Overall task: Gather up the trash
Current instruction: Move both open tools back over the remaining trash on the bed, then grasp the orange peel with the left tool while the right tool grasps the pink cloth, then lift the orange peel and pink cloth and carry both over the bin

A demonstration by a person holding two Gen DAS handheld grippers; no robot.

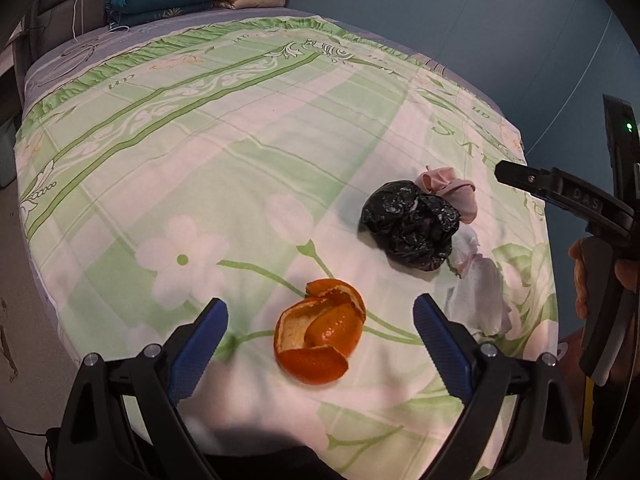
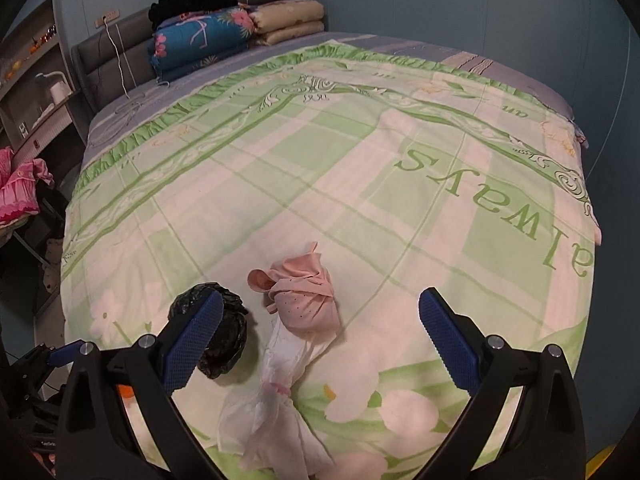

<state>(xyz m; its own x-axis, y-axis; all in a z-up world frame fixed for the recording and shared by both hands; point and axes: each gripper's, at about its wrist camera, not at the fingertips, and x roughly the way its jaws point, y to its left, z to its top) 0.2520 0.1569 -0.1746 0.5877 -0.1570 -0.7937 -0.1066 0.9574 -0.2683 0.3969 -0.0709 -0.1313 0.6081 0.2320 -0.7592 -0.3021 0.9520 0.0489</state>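
1. Left gripper (image 1: 320,312): its jaws stand wide apart and hold nothing. It hovers low over the bed sheet (image 1: 240,152).
2. Orange peel (image 1: 320,336): it lies on the sheet between the blue pads (image 1: 198,344) of the left gripper, touching neither of them.
3. Black bag (image 1: 410,224): crumpled, it lies on the sheet to the right of the peel and farther from the camera, apart from it.
4. Pink cloth (image 1: 452,192): bunched up, it lies against the far right edge of the black bag.
5. White tissue (image 1: 480,284): crumpled and stretched out, it lies just beside the near right edge of the black bag.
6. Right gripper (image 2: 320,328): its jaws stand wide apart and hold nothing. In its own view the pink cloth and the upper part of the tissue lie between its fingers, and the black bag lies partly behind the left one.
7. Folded quilts (image 2: 236,36): stacked at the far end of the bed, well apart from the trash.
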